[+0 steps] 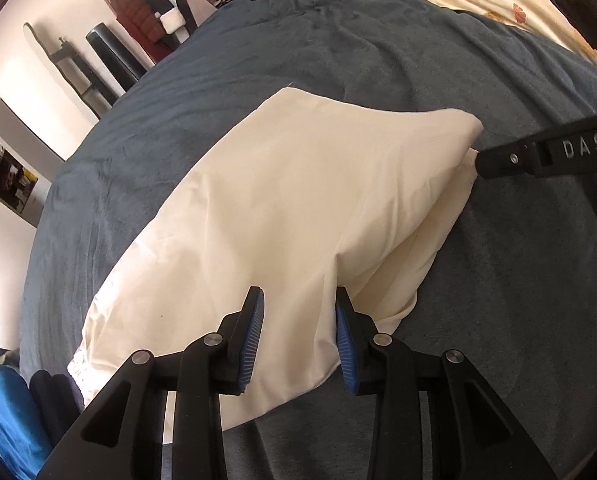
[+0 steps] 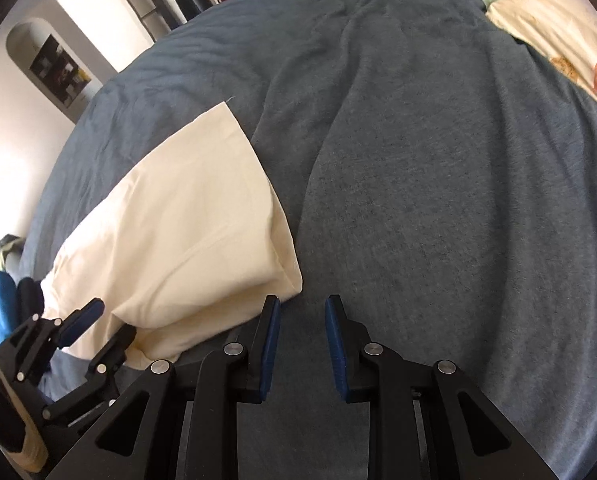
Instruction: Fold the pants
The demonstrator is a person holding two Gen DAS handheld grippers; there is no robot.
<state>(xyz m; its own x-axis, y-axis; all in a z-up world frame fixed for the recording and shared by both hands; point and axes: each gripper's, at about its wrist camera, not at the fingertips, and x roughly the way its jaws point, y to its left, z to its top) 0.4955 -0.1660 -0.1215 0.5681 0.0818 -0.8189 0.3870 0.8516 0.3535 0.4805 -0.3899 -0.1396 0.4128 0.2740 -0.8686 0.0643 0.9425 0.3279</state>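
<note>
The cream pants (image 1: 282,208) are spread, folded, on a grey blanket (image 1: 378,52) covering a bed. The left gripper (image 1: 300,300) is tilted steeply down over their near edge, its fingers parted with fabric between them, not pinched. The right gripper (image 2: 301,304) is angled down beside the pants' corner, fingers parted over bare blanket.

A bed covered by a rumpled grey-blue blanket (image 2: 418,184) carries everything. Cream pants (image 1: 282,208), folded over, lie on the blanket toward its near left side. A cream printed pillow (image 1: 506,4) rests at the blanket's far right edge.
</note>
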